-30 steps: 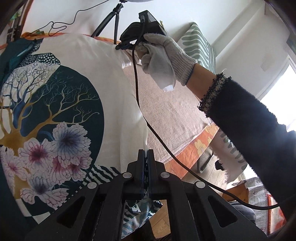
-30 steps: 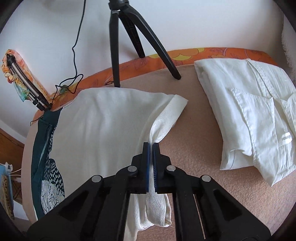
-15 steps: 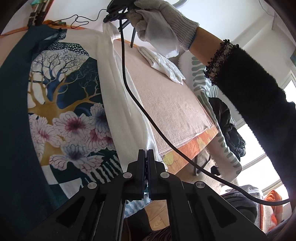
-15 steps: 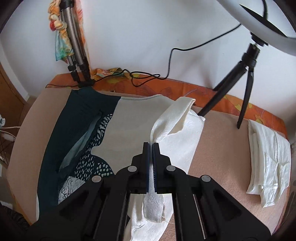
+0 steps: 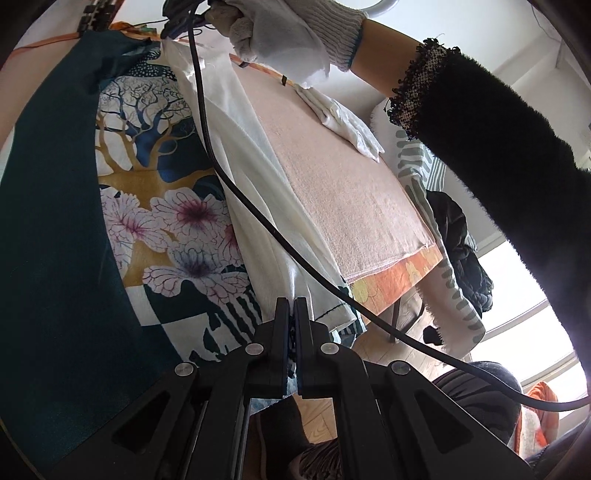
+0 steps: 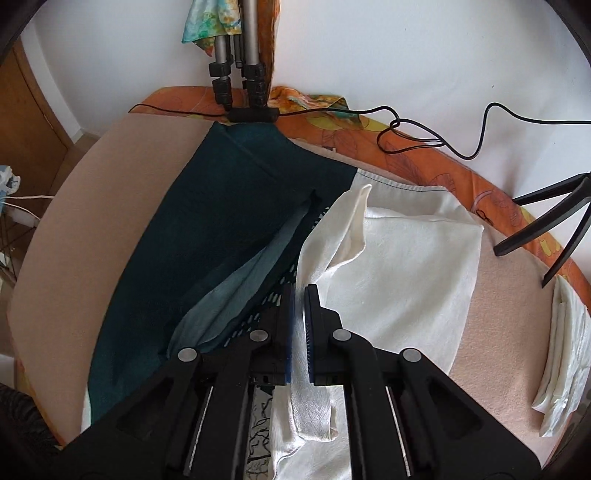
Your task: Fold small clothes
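A dark teal shirt with a tree-and-flower print (image 5: 162, 206) lies on the pink-covered table, its cream underside (image 5: 266, 206) folded over along the right. My left gripper (image 5: 291, 314) is shut on the shirt's near hem. My right gripper (image 6: 300, 295) has its jaws slightly apart with the cream sleeve (image 6: 343, 229) running between them; it also shows at the top of the left wrist view (image 5: 177, 22), held by a gloved hand at the shirt's far edge. The teal body (image 6: 207, 236) spreads to the left in the right wrist view.
A folded white garment (image 6: 565, 354) lies at the table's right side, also in the left wrist view (image 5: 343, 118). Tripod legs (image 6: 546, 221) and cables (image 6: 424, 136) stand along the far edge. A black cable (image 5: 258, 218) hangs across the shirt. Dark clothes (image 5: 461, 251) lie off the table's right.
Both grippers carried the shirt's right side leftward, folding the cream underside over the print. The right gripper's jaws have parted slightly from fully shut.
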A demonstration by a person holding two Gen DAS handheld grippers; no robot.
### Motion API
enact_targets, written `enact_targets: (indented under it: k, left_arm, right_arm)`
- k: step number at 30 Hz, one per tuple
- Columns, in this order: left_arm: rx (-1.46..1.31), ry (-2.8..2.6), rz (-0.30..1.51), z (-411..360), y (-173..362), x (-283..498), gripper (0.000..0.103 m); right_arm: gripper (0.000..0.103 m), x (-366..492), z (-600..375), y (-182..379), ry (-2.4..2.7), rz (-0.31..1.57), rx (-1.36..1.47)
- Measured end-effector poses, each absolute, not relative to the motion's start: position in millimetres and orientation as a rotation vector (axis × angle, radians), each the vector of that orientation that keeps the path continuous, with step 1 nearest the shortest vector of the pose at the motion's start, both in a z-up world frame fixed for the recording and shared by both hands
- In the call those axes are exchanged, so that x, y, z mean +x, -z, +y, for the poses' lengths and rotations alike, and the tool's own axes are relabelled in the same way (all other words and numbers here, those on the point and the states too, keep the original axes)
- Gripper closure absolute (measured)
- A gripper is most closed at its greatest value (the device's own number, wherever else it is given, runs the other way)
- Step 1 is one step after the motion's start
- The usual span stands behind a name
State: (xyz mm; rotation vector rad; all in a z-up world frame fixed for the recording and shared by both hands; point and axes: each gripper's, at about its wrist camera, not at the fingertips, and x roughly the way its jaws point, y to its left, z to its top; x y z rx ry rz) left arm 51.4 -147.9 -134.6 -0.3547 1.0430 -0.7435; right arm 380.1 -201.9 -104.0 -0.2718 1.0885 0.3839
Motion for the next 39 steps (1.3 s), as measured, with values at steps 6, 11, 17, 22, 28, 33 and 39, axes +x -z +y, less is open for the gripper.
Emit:
enact_targets:
  k: [6,11,17,22,28,33,39]
  left_arm:
    - [-0.29,0.747,1.023,-134,121,37,0.085]
    - [-0.274,0.737,1.023,-116,110,35,0.082]
    - [-0.188,0.69,0.97,-93,95,51,0.082]
    - [-0.172,0.653,0.936,-78,84,76,0.082]
    - [-0.158,0.646,0.896,-74,73,105,0.082]
    - [-0.218,0.665,0.899,-74,73,123,0.082]
    - [-0.216,0.664,0.915,-80,78,131,0.082]
  right_arm:
    - [0.063,351,-225,59,-0.437,1.001,-0.172]
    - [0.063,313,-266,23,-0.421,0.942,-0.073]
    - [0.063,244,-308,5,-0.393,0.916,0.009]
    - [0.063,173,-327,15,-0.397,0.95,0.065]
    - [0.073,95,-328,54,-0.389,1.049,0.087]
    - [0.073,47,-322,89,-0.333,1.099,0.064]
    - [0.073,22,-311,120,-0.273,1.133,-0.019]
